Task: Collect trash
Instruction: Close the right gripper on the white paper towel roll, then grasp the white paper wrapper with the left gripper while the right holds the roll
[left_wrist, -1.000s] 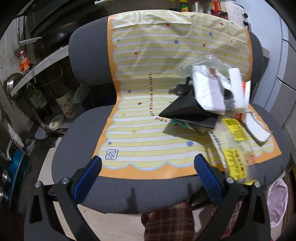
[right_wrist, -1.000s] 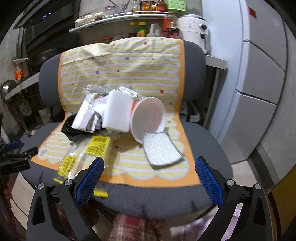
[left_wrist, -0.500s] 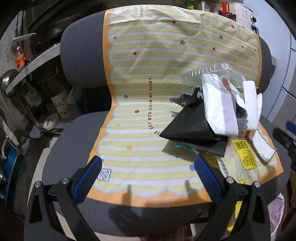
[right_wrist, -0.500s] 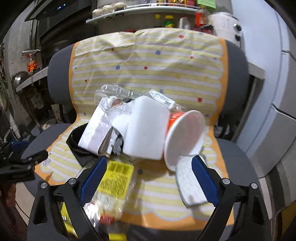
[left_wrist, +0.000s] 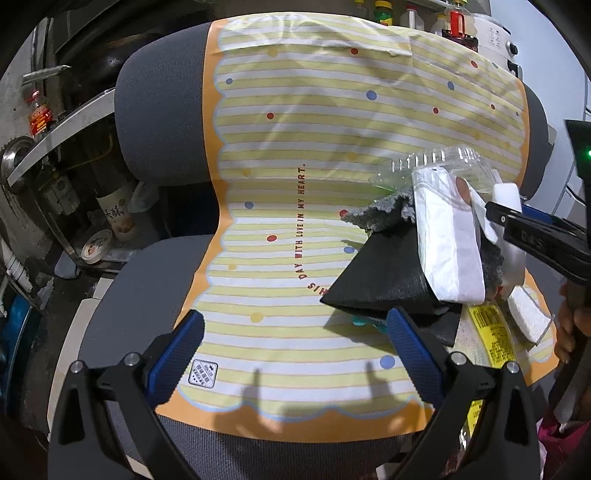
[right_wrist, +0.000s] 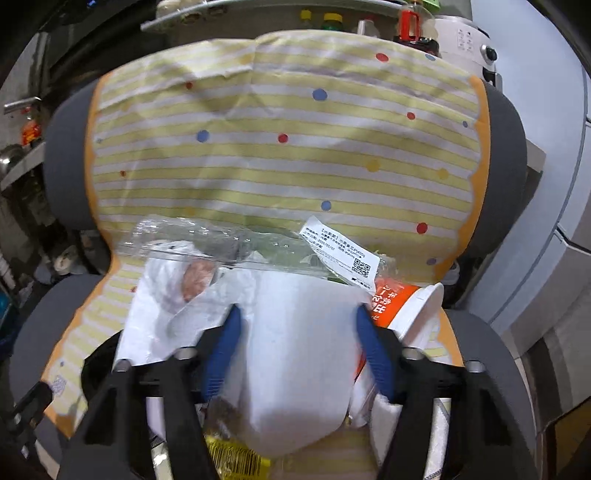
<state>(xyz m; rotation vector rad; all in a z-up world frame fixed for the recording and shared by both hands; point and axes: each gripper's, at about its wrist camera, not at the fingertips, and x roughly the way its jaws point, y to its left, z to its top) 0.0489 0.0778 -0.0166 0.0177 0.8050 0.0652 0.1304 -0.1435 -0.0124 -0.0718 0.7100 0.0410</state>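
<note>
A heap of trash lies on the right of a chair seat covered by a yellow striped sheet (left_wrist: 295, 206). A white block (right_wrist: 303, 350) sits between the fingers of my right gripper (right_wrist: 299, 332). The jaws are closing on it, with a thin gap still at the left pad. Around the block lie a white packet (left_wrist: 447, 236), a black paper bag (left_wrist: 384, 273), a clear plastic box (right_wrist: 221, 243), an orange and white cup (right_wrist: 402, 310) and a yellow-labelled wrapper (left_wrist: 491, 332). My left gripper (left_wrist: 295, 325) hangs open and empty over the seat's front left.
The grey chair (left_wrist: 159, 122) has cluttered metal shelves with bottles (left_wrist: 40, 118) to its left. A white appliance (right_wrist: 469, 44) and a pale wall stand behind on the right. A pink bag (left_wrist: 561, 443) hangs low at the right, beside a person's hand (left_wrist: 569, 325).
My right gripper moved forward into the heap and narrowed its jaws around the white block. My left gripper drifted closer over the seat and stayed open.
</note>
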